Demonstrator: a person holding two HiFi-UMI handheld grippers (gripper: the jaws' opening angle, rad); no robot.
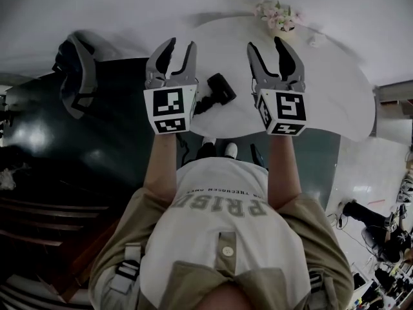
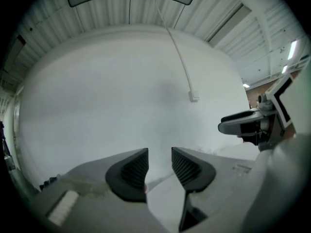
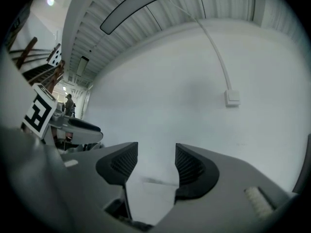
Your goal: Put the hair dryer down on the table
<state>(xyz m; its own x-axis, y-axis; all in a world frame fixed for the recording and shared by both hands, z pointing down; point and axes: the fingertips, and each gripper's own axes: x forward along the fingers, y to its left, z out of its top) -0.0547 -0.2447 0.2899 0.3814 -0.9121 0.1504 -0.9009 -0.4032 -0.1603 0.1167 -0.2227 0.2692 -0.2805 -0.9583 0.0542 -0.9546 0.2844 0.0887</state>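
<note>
The black hair dryer [image 1: 216, 92] lies on the white round table [image 1: 335, 89], near its front edge, with nothing touching it. In the head view my left gripper [image 1: 174, 50] is held up above and left of it, and my right gripper [image 1: 276, 51] up to its right. Both stand open and empty. The left gripper view has its jaws [image 2: 159, 166] apart against a bare white wall, with the right gripper [image 2: 252, 125] off to the side. The right gripper view shows the same wall between its jaws [image 3: 156, 161], and the left gripper [image 3: 73, 127] at the left.
A vase of pale flowers [image 1: 281, 17] and a small white object [image 1: 315, 41] stand at the table's far side. A dark chair [image 1: 74, 73] is at the left on the dark floor. A cable and switch box [image 3: 233, 98] run down the wall.
</note>
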